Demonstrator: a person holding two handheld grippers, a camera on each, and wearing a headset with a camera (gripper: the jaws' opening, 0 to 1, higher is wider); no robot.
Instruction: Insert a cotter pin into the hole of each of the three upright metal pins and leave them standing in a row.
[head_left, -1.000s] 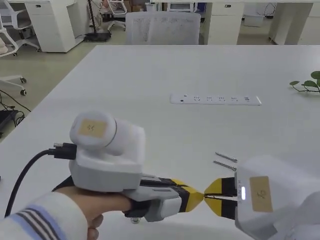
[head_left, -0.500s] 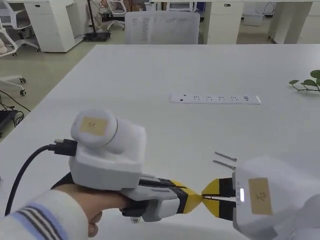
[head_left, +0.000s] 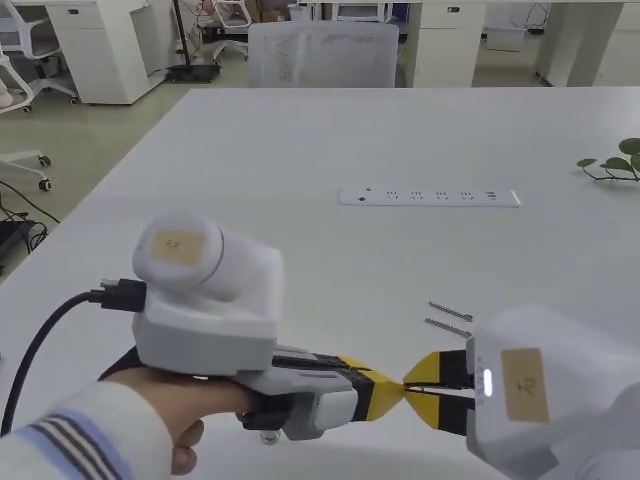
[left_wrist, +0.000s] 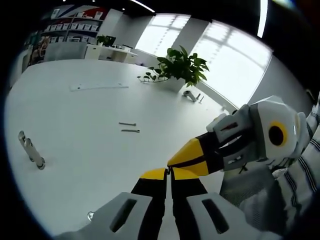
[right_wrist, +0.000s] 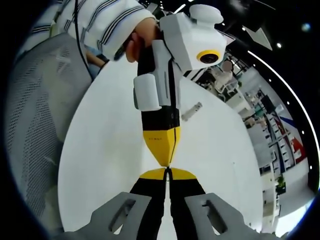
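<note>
Two thin pins (head_left: 451, 312): they lie side by side on the white table (head_left: 300, 180), just beyond my grippers. I take them for cotter pins, but they are too small to be sure.
Metal pins (left_wrist: 31, 149): a short row close to the table edge in the left gripper view, well apart from the thin pins. I cannot tell if any hole is already filled.
Left gripper (head_left: 399, 389): jaws pressed together, tip against the tip of the right one. I cannot tell whether something thin is pinched there.
Right gripper (head_left: 410, 388): jaws pressed together as well, with the same doubt.
Risk at the tips: if a small part is passing between them, a push or a twist can make it spring out and get lost on the pale surface.
Risk at pickup: the thin pins are round, so a jaw that comes down a little off-centre may roll them away.
Risk at the row: the metal pins stand very near each other, so one knock may topple the neighbours.
</note>
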